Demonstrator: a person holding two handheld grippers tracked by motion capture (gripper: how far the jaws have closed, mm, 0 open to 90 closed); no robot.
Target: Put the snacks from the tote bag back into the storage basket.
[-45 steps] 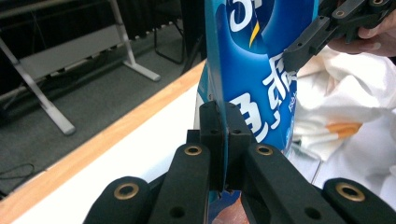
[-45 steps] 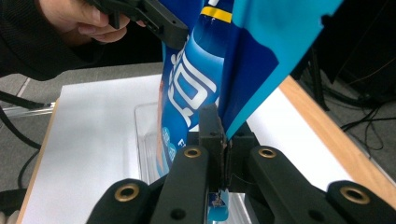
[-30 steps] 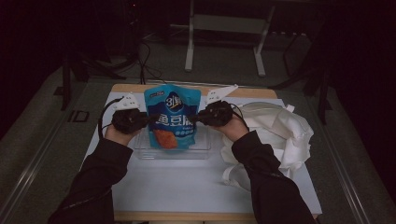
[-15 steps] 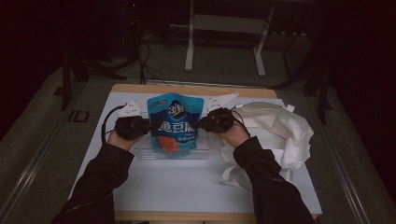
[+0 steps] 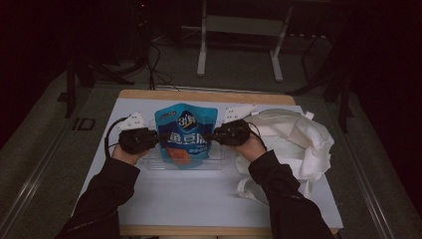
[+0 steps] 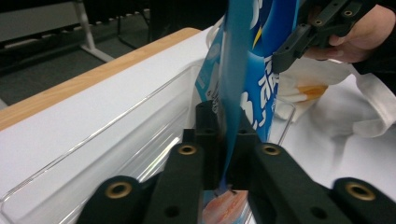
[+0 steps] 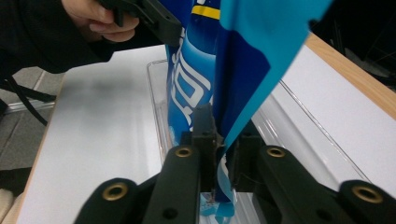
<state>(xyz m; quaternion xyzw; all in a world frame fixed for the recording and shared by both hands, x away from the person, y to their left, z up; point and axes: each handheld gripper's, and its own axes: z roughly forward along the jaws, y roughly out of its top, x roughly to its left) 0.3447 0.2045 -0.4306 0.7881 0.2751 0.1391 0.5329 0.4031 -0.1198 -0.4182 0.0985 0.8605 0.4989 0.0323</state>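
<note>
Each gripper, left (image 5: 158, 140) and right (image 5: 210, 135), pinches one side edge of the pouch (image 5: 186, 134), probably keeping it upright over the tray (image 5: 219, 163); jaws have just been easing.

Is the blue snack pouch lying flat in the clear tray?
No, the blue snack pouch stands upright over the clear tray, pinched at both side edges.

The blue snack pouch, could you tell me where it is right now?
In the high view the blue snack pouch stands mid-table over the clear tray, pinched at its side edges between the left gripper and right gripper, with the white cloth bag to its right.
</note>
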